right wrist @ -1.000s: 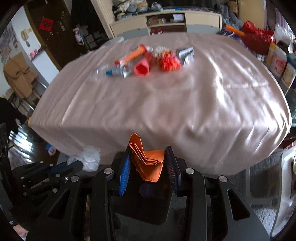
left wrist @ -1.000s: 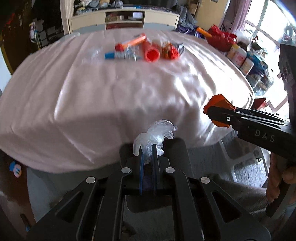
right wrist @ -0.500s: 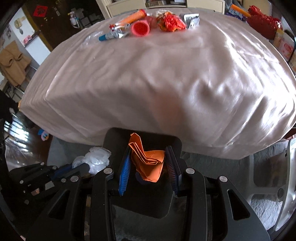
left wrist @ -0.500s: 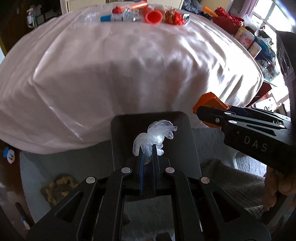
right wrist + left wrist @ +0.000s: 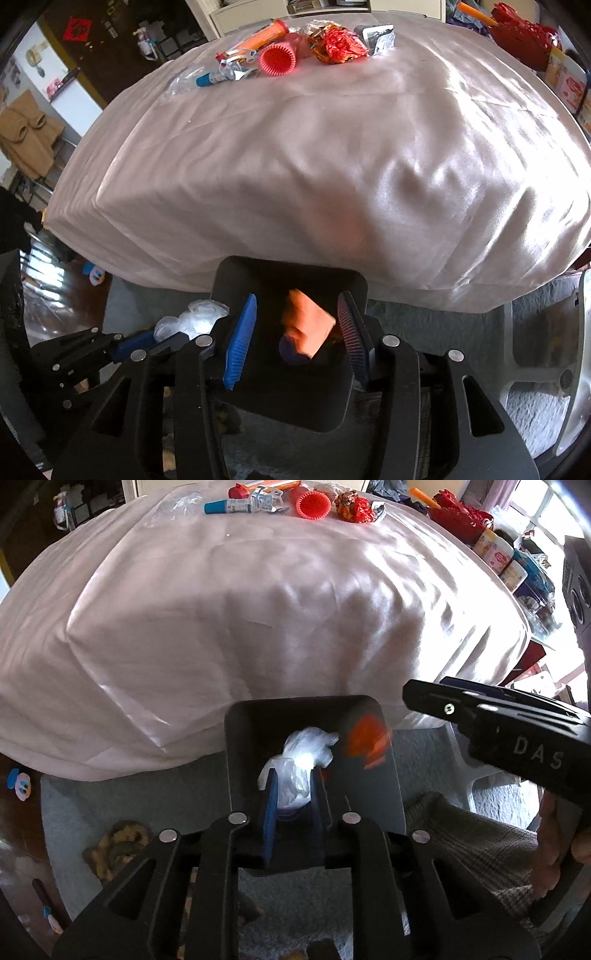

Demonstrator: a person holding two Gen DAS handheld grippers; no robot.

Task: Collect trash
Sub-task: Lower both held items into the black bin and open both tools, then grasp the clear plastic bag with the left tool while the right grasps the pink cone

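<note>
Left wrist view. Left gripper (image 5: 291, 801) sits over a dark bin (image 5: 236, 760) at 6 o'clock, just below the draped table edge. Blue pads part-way spread, with a crumpled clear plastic wad (image 5: 301, 760) between them; cannot tell whether the pads are pressing it or it is loose. At 3 o'clock of the wad, an orange paper scrap (image 5: 367, 744), blurred, lies against the bin's inner right wall. Right gripper (image 5: 480, 716) enters from 3 o'clock, tips above the bin's right rim, nothing seen in them here. On the pink tablecloth (image 5: 258, 609), a litter cluster at 12 o'clock: blue-capped tube (image 5: 229, 506), red fluted cup (image 5: 313, 505), red crinkled wrapper (image 5: 354, 506).

Right wrist view. Right gripper (image 5: 295, 336) fingers spread wide; the orange scrap (image 5: 306, 326) hangs free between them, touching neither pad, blurred, over the bin (image 5: 354, 284) mouth. Released. Left gripper (image 5: 147, 338) at 8 o'clock, with the plastic wad (image 5: 195, 317) at its tips, at the bin's left rim. Table litter at 12 o'clock: orange tube (image 5: 264, 35), fluted cup (image 5: 277, 59), red wrapper (image 5: 338, 44), silver foil packet (image 5: 376, 37).
</note>
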